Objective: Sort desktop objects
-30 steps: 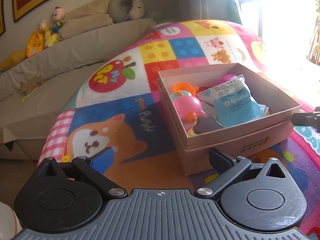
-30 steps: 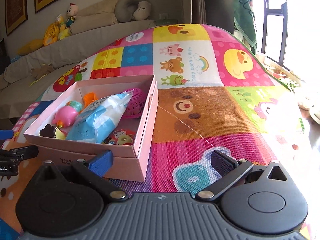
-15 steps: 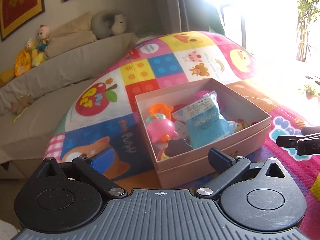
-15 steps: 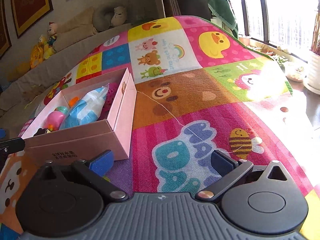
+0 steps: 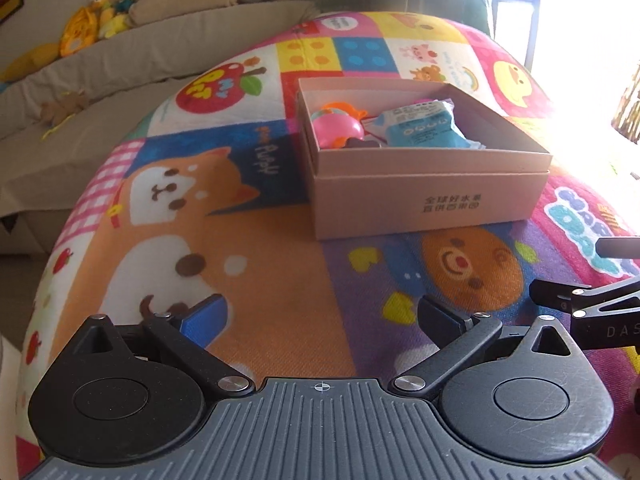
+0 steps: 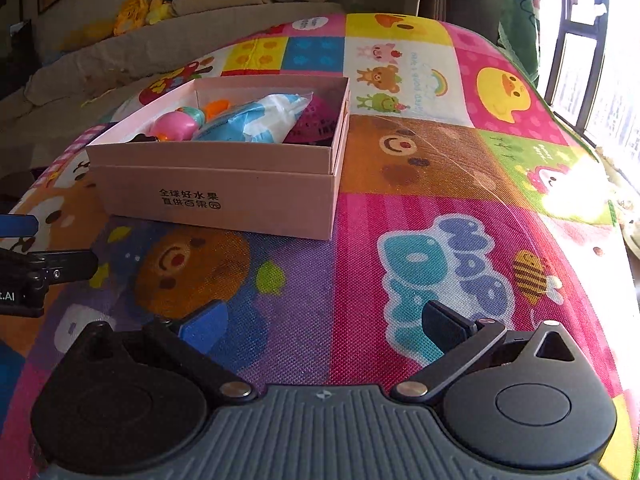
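A: Box [image 5: 428,196] of pale pink cardboard, lid nested under it, sits on the cartoon play mat [image 5: 260,248], far of both grippers

B: Inside? The right view shows a magenta mesh piece [image 6: 316,120] at the right wall

A: Barely seen from the left. Here a glossy pink round toy [image 5: 338,130], a crinkly blue packet [image 5: 424,126], a dark scalloped piece [image 5: 362,143]

B: Jaws?

A: Left gripper [image 5: 320,316] spread wide, holding nothing. Right gripper [image 6: 324,322] likewise, low over the woven mat
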`<state>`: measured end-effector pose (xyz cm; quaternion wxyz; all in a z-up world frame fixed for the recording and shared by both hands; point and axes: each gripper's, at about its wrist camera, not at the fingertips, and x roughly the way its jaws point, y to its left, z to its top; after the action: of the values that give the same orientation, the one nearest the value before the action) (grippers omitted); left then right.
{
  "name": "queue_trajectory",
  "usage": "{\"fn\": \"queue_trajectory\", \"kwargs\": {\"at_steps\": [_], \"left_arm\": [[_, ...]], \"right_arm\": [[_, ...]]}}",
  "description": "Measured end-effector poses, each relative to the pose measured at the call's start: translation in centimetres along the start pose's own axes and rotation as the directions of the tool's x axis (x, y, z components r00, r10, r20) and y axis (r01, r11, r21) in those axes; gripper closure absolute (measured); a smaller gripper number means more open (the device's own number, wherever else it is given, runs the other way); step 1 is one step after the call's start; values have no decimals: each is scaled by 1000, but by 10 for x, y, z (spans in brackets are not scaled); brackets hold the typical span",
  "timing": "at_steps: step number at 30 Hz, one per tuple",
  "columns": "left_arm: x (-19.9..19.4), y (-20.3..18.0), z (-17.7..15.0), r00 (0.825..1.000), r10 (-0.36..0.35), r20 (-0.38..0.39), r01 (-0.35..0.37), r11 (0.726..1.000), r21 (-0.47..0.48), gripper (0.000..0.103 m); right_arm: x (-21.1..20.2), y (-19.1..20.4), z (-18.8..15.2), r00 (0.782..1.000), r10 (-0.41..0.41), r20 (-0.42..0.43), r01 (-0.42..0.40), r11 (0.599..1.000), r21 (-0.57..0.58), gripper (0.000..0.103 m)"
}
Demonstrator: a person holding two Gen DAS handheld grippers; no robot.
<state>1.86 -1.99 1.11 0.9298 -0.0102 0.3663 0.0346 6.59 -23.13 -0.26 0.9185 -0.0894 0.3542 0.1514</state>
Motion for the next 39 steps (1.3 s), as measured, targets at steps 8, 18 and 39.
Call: {"fn": "queue_trajectory", "kwargs": {"at_steps": [8, 18, 39], "left_arm": [[9, 2, -4, 998, 53, 23, -51, 997, -62, 0], [29, -14, 8, 996, 87, 20, -86, 994, -61, 0], [12, -23, -10, 999, 7, 53, -7, 1000, 3, 0]], "right_arm": [[11, 0, 10, 1000, 9, -10, -9, 1000, 21, 0], [28, -29, 17, 999, 51, -5, -50, 997, 65, 0], [6, -1, -2, 999, -29, 33, 26, 994, 104, 0]]}}
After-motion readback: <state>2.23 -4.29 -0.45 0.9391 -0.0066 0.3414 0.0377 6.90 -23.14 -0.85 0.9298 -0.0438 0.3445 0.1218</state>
